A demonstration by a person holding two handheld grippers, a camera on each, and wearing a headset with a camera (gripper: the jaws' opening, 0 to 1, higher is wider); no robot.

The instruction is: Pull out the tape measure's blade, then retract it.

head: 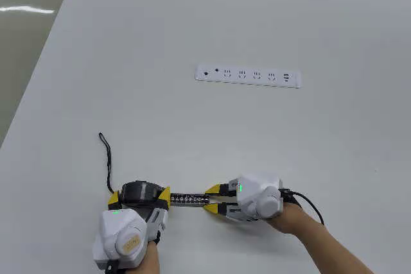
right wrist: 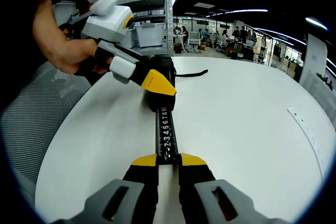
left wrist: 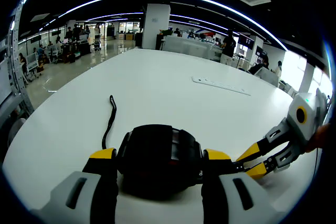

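The tape measure [left wrist: 157,169] is black, and its blade [right wrist: 166,129] is black with white numerals and ticks. A black strap [head: 106,158] trails from it at eleven o'clock. The left gripper [head: 140,197] and right gripper [right wrist: 168,160] are white and grey with yellow-tipped jaws. At one o'clock, a white power strip [head: 248,76] lies on the white table [head: 192,17].

This is appearing as an open-plan office-lab. Ceiling light strips [left wrist: 210,3] are running above distant desks [left wrist: 79,45]. Storage bins [right wrist: 149,32] are sitting on metal shelving [right wrist: 168,14].
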